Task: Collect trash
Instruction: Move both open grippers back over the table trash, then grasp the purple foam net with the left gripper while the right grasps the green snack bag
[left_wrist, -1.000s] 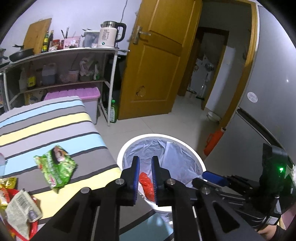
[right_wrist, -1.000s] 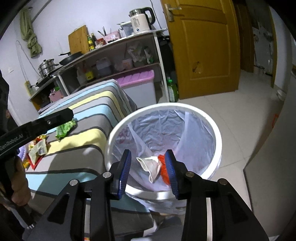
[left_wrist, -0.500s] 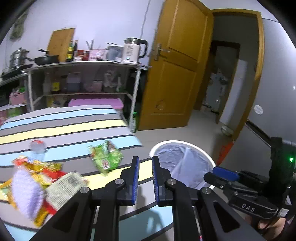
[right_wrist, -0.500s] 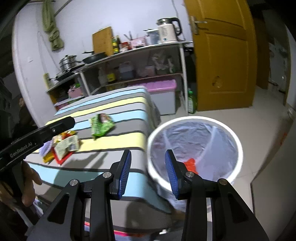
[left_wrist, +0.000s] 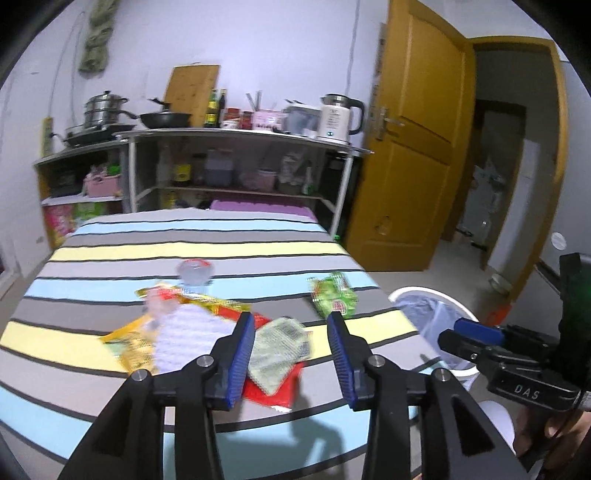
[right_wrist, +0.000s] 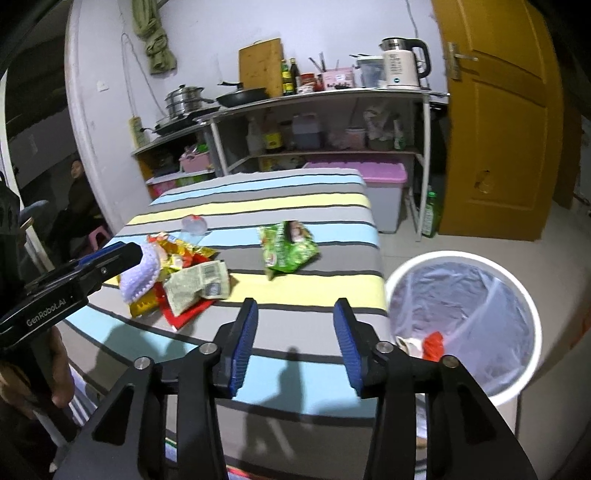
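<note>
A pile of wrappers lies on the striped table: a pale green packet on a red wrapper, a yellow wrapper and a purple knitted piece. A green snack bag lies apart to the right; it also shows in the right wrist view. My left gripper is open and empty, just above the pale green packet. My right gripper is open and empty over the table's near edge. The white bin with a liner holds red trash.
A clear plastic lid or cup sits behind the pile. A metal shelf with pans, bottles and a kettle stands behind the table. A yellow door is to the right. A purple-lidded box sits under the shelf.
Both grippers have swung away from the bin to the table. My left gripper has opened from shut. The right gripper has stayed open.
</note>
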